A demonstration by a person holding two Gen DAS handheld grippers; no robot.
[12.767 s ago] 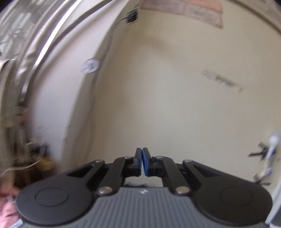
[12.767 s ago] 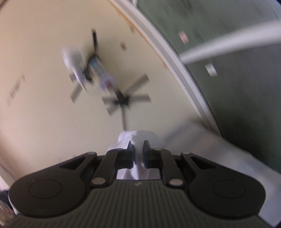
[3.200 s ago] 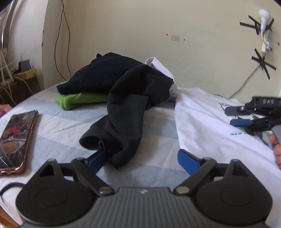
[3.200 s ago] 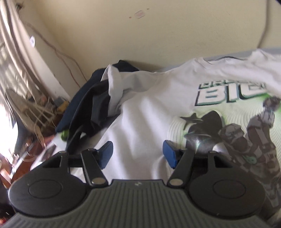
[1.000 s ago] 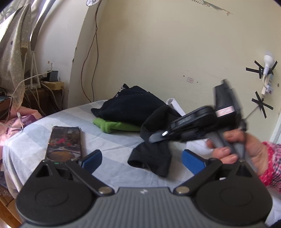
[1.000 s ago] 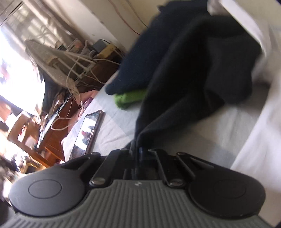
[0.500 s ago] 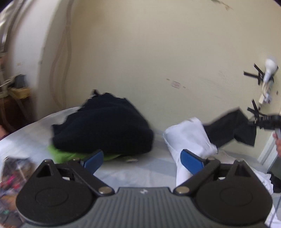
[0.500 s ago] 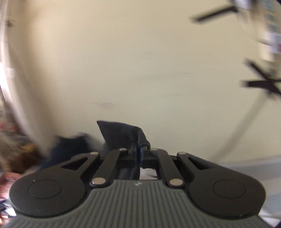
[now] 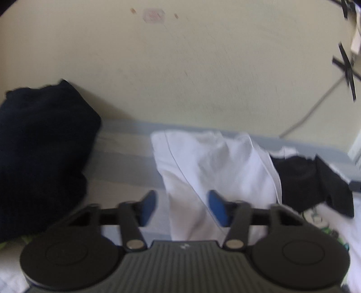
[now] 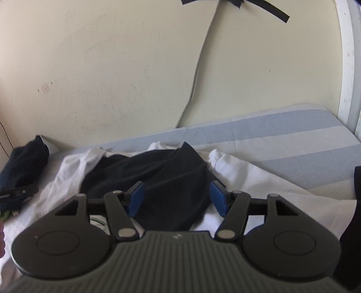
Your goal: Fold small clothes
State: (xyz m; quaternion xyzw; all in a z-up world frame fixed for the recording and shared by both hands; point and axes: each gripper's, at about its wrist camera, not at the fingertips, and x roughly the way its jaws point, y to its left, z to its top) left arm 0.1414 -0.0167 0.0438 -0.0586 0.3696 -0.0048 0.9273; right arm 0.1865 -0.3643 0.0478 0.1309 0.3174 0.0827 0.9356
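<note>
Right wrist view first: the right gripper has its jaws spread wide with nothing between them, hovering just over a black garment that's lying crumpled on top of a white t-shirt. The blue pads sit on either side of the near end of that black piece, but I can't tell whether they touch it. Both clothes are spread on a bed with a blue-and-white striped sheet, pushed up against a cream wall that has a cable running down it and strips of black tape near the top. Far left there's a dark navy pile, and a bit of the other gripper pokes in at the left edge.

Left wrist view, which is a bit blurry: the left gripper is also wide open and holding nothing. A bunched-up fold of the white t-shirt runs right between its blue pads and toward the far wall. The black garment lies just to the right, resting on the shirt. The dark navy pile fills the left side, with a sliver of something green peeking out from under it at the near-left edge. Striped sheet shows between the pile and the shirt.
</note>
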